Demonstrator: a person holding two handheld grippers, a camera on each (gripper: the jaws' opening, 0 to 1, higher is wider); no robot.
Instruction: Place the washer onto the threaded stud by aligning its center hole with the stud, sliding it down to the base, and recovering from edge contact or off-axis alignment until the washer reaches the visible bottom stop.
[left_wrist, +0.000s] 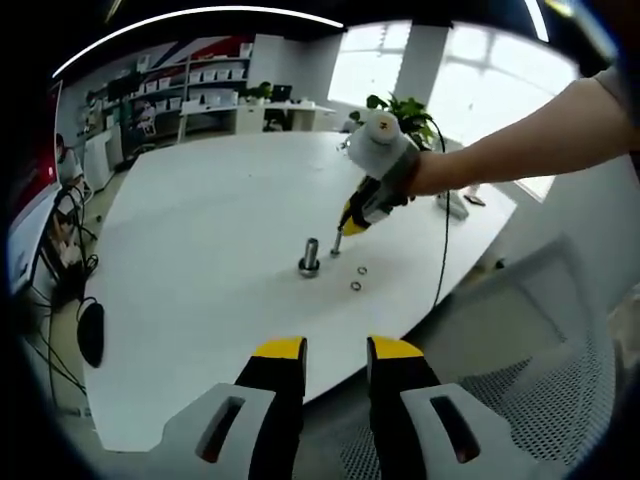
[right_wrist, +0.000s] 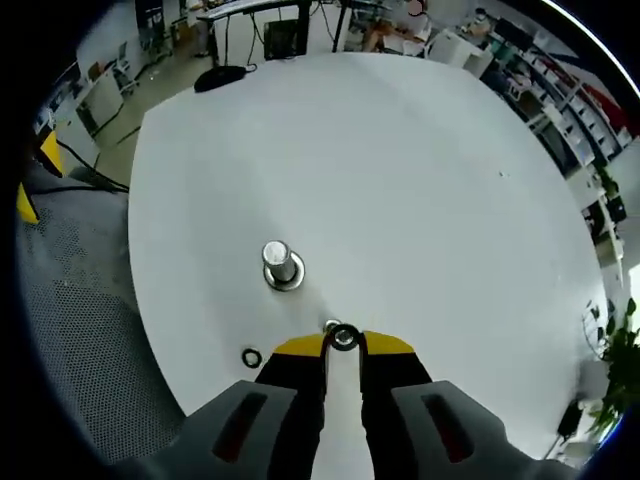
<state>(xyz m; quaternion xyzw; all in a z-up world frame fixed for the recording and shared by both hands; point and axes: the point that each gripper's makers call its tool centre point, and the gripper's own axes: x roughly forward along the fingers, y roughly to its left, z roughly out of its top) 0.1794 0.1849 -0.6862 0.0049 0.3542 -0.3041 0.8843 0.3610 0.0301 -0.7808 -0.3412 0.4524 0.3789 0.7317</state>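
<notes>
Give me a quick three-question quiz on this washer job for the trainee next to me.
1. True or false: the small silver metal washer held at the tips of the right gripper is already seated on the upright silver threaded stud.
2. How many loose metal rings lie on the round white table in the left gripper view? A) none B) two C) five
3. Fill in: the left gripper hangs ___ over the table's near edge.

Key: 1 false; 2 B; 3 open.
</notes>
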